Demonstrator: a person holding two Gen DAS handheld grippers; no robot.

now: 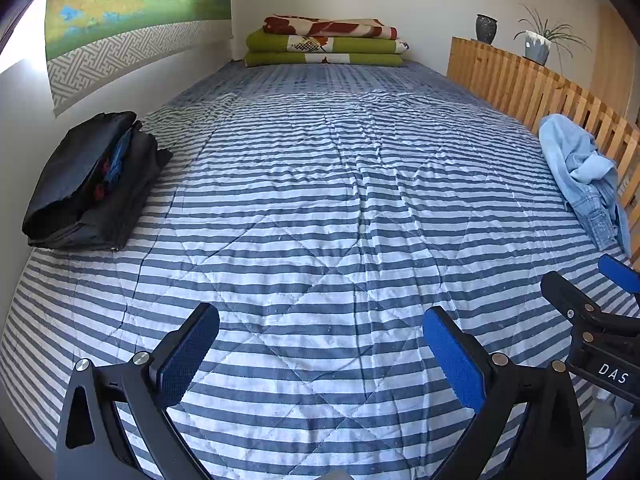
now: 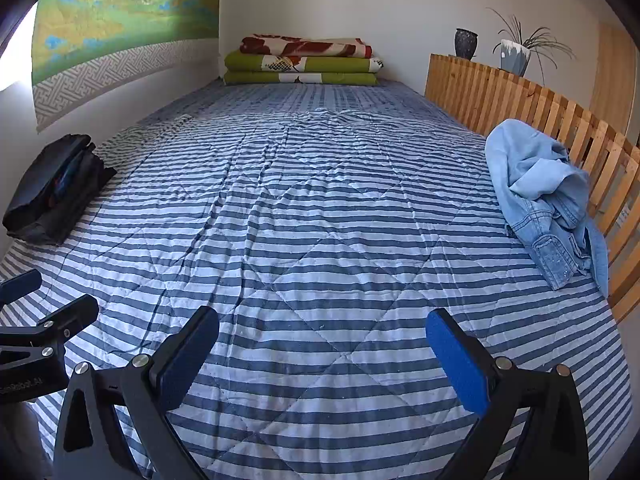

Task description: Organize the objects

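With both the left gripper (image 1: pixel 320 354) and right gripper (image 2: pixel 322 356) spread wide and empty, I judge the crumpled pale-blue denim jacket (image 2: pixel 548 196) awaits folding beside the folded black clothes stack (image 1: pixel 94 182).

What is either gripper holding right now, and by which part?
Nothing. The left gripper and right gripper are both open over the striped quilt.
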